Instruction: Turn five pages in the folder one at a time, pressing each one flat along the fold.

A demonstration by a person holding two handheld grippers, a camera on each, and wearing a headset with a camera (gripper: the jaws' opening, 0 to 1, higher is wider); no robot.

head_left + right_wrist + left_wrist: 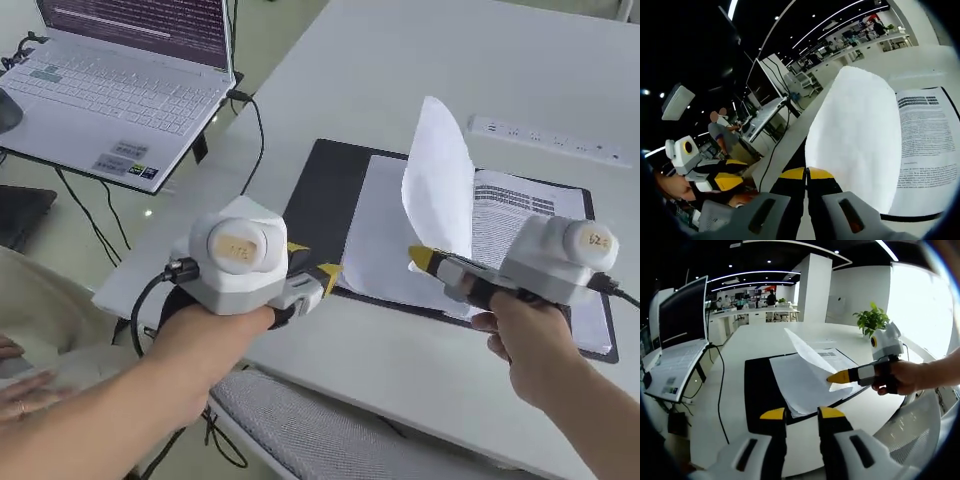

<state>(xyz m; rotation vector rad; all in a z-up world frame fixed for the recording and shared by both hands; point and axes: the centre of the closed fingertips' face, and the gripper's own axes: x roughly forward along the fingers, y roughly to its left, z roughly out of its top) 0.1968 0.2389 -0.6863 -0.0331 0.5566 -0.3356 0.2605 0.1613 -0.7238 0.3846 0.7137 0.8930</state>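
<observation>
The folder (315, 190) lies open on the white table (400, 60). Its fold is hidden behind the lifted page (440, 185), and its corner at 4 o'clock is covered by the right gripper (420, 258) and the hand holding it. The covers are flat, matte and black; only a strip of them is seen around the paper. The lifted page is thin, blank white on the side seen and bowed into a soft curve, standing up from the middle of the folder. Its lower edge is clamped between the right gripper's yellow-tipped jaws, which are pressed together on it in the right gripper view; the exact spot of the grip is covered by the jaws. At 3 o'clock of that sheet a printed page (520, 215) lies flat, its text too small to be read. At 9 o'clock of it a stack of turned white sheets (375, 240) rests flat.

The left gripper (315, 262) is held just off the folder's near edge at 7 o'clock, with its jaws parted and nothing between them, apart from the paper. Its body is smooth white plastic with a round tan label whose marking cannot be made out.

A silver laptop (120, 80) stands at 10 o'clock, cut off by the frame, with a black cable (258, 130) running from it. A white power strip (545, 140) lies at 1 o'clock. A grey mesh chair (300, 420) is seen at 6 o'clock, below the table edge.
</observation>
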